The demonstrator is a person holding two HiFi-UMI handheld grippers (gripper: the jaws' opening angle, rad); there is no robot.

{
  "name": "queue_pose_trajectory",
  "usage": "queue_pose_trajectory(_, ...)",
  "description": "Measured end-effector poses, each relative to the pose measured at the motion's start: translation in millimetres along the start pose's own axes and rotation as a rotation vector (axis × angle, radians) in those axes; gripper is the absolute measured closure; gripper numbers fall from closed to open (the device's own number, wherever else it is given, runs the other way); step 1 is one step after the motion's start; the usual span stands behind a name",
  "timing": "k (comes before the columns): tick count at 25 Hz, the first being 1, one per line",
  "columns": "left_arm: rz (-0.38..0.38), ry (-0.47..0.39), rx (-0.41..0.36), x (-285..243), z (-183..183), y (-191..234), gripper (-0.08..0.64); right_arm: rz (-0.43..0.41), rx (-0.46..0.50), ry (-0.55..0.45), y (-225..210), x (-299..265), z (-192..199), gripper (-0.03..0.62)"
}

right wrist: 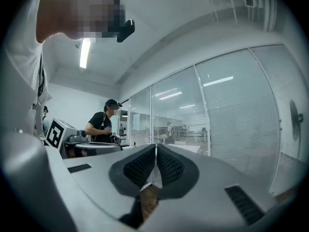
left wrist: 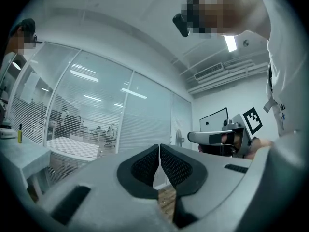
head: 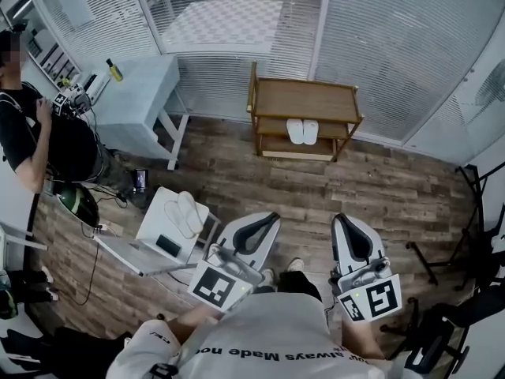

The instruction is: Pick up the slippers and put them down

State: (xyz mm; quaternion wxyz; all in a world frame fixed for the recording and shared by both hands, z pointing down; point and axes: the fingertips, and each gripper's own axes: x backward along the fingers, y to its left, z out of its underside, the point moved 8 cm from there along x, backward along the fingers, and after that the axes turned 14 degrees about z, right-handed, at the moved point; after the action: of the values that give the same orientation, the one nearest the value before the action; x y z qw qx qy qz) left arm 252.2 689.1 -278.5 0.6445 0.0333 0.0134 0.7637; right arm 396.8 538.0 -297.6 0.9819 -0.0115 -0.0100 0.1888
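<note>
Grippers: left gripper [head: 267, 221] and right gripper [head: 346, 224], jaws together on both, nothing between.
Slippers: white pair [head: 302, 130] on wooden shelf [head: 304, 99], middle tier; second pair [head: 184, 214] on low white table [head: 154, 223].
Floor: wood planks [head: 394, 196].
Room: glass walls [head: 394, 46] with blinds.

From the head, looking steeply down over left tool [head: 272, 219] and right tool [head: 342, 221] onto wooden floor [head: 394, 196]. From each tool, looking level, close along own jaws, toward glass wall [head: 394, 46] shared with head view, also catching the other tool at one side.
</note>
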Motion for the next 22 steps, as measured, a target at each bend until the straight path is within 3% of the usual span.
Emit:
queue_pose_trajectory(9, -0.006, -0.003, 0.028, -29, 9, 32, 0.540, 0.004, -0.010, -0.003, -20, -40, 6, 0.574)
queue_pose_trajectory(22, -0.029, -0.016, -0.006, -153, 2, 105, 0.540, -0.012, -0.024, 0.013, -126, -134, 6, 0.575)
